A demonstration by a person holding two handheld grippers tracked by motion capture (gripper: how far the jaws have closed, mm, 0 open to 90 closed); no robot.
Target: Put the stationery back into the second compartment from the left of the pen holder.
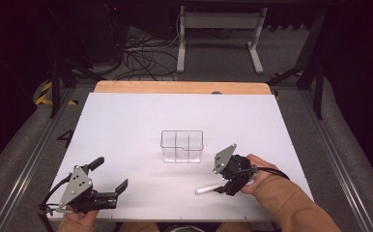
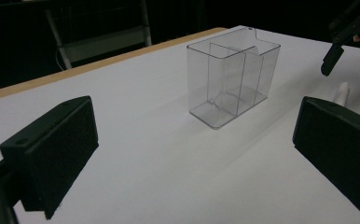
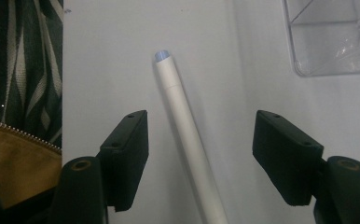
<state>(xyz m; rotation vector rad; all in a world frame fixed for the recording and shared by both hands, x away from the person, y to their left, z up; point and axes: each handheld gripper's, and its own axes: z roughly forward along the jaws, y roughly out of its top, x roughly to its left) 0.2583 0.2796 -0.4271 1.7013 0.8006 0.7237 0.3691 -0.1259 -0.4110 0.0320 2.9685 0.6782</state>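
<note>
Straddling a white pen (image 3: 187, 140), right hand-held gripper (image 3: 199, 154) half-open, white table (image 1: 126, 125), dark room.

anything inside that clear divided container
Nothing shows inside the clear container: through its walls you see its dividers and the white table beneath. The white pen lies outside it, on the table between the right gripper's open jaws. No compartment is hidden.

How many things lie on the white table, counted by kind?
White pen: 1
Clear plastic container with compartments: 1
Total: 2
</note>
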